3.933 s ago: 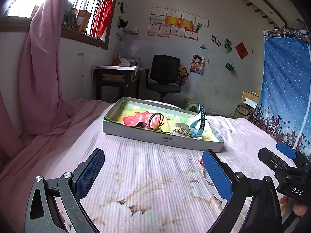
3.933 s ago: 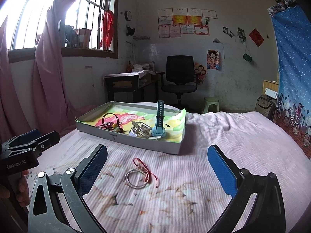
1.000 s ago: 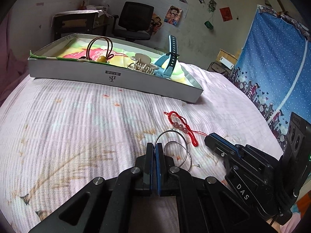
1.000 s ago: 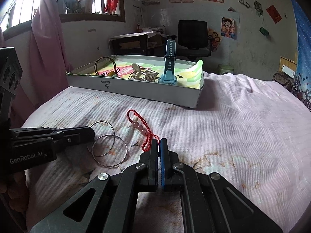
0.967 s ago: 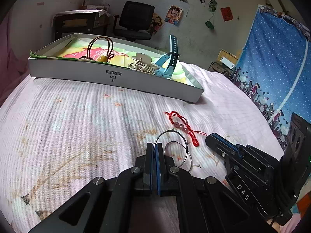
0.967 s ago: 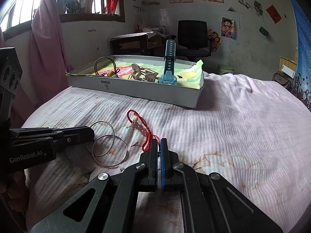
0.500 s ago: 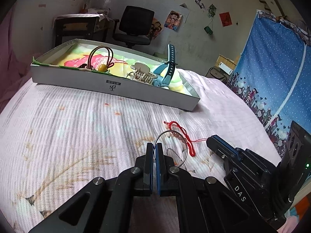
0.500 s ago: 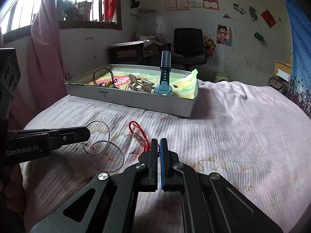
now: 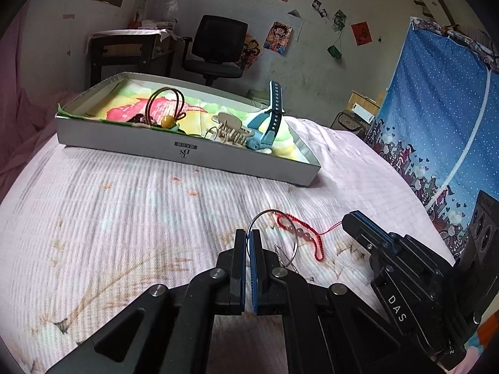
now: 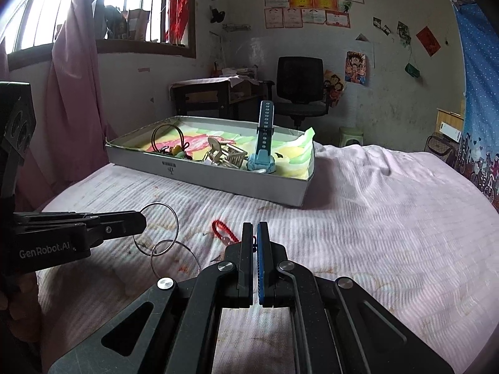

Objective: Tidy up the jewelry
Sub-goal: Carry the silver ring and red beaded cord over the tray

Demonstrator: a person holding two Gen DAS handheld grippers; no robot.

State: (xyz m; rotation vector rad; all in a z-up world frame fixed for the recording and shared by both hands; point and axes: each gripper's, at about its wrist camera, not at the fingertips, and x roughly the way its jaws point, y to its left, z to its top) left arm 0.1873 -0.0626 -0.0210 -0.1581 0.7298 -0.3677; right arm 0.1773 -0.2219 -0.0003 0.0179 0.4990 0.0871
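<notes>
At left, the left gripper (image 9: 248,237) is clamped on the thin linked silver wire bangles (image 10: 162,227), the right gripper (image 10: 255,230) pinches the red beaded cord bracelet (image 9: 299,233), both raised off the pink bedspread (image 10: 374,218), apparently mid-carry, calling next for moving over the shallow white cardboard tray (image 10: 218,177).

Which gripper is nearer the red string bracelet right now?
Right. The right gripper is shut on one end of the red bracelet; the left gripper sits beside it, shut on the silver rings.
</notes>
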